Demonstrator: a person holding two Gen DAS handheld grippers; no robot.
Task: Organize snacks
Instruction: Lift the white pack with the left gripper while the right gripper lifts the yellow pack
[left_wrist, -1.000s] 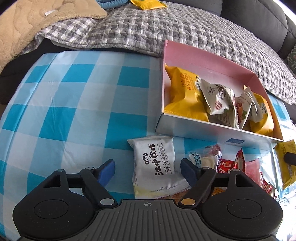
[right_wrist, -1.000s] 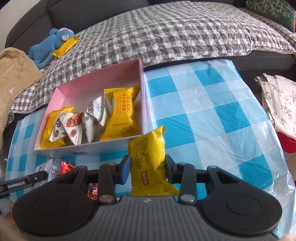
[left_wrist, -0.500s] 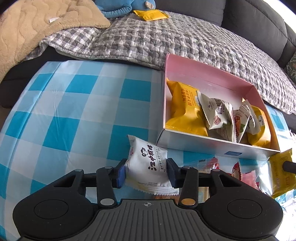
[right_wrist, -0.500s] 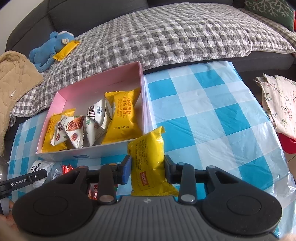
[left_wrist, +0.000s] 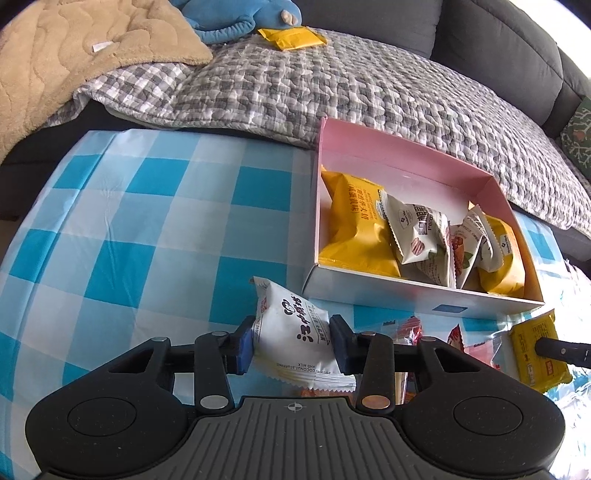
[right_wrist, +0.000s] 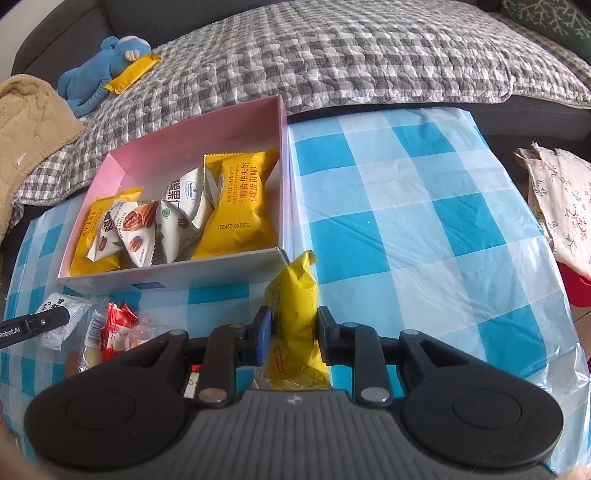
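While both grippers were loaded, nothing was going into the box yet. Left gripper (left_wrist: 291, 343) pinched a white packet (left_wrist: 293, 332), pads pressed on both sides, jaws having just closed onto it. Right gripper (right_wrist: 291, 334) pinched a yellow packet (right_wrist: 295, 314) standing on edge between its pads, squeezed narrow.

Pink box (right_wrist: 282, 147) sat just ahead of both grippers on the blue checked tablecloth (right_wrist: 406, 221): ahead and right of the left one, ahead and left of the right one. Each held packet was just short of the near wall, not over it.

Done, as I judged it: box already held a fair batch, two big yellow packets (right_wrist: 236, 206) at either end and several small white nut packets (right_wrist: 136, 229) between them. Back half of the box looked bare, so room remained.

Left: both held packets needed dropping in. Loose pile of red and clear wrappers (right_wrist: 114, 328) lay between the two grippers, in front of the box, untouched. One more yellow packet (right_wrist: 133, 72) lay far ahead on the sofa quilt beside a blue plush toy (right_wrist: 99, 70); whether it counted, I couldn't tell.

Roughly halfway, I'd say.
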